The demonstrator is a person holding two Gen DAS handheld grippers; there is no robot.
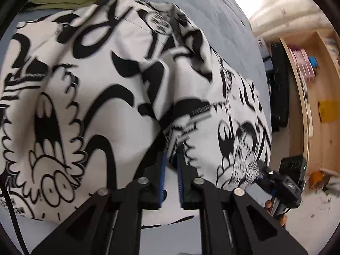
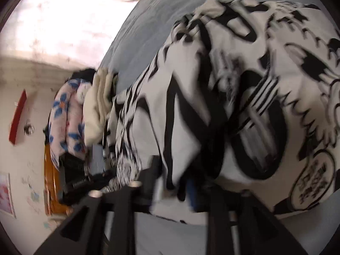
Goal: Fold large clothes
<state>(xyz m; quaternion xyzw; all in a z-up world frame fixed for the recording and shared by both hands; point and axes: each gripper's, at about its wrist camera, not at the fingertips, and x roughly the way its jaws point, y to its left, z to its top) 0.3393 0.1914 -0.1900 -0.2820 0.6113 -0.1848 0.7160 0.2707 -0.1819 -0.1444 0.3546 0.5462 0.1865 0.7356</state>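
A large white garment with black cartoon print [image 1: 102, 85] lies bunched on a grey-blue bed sheet [image 1: 212, 10]. My left gripper [image 1: 171, 159] is shut on a fold of the garment, the cloth pinched between its blue-padded fingers [image 1: 162, 174]. In the left wrist view my right gripper [image 1: 263, 170] shows at the lower right, at the garment's edge. In the right wrist view the same garment [image 2: 244, 95] fills the frame, blurred. My right gripper [image 2: 174, 182] is shut on a hanging fold of it, lifted above the sheet [image 2: 170, 233].
Wooden shelves [image 1: 308, 85] with boxes stand to the right of the bed. A cream pillow [image 2: 95, 114], a floral quilt [image 2: 68, 116] and an orange cabinet [image 2: 51, 182] sit beyond the bed's left side.
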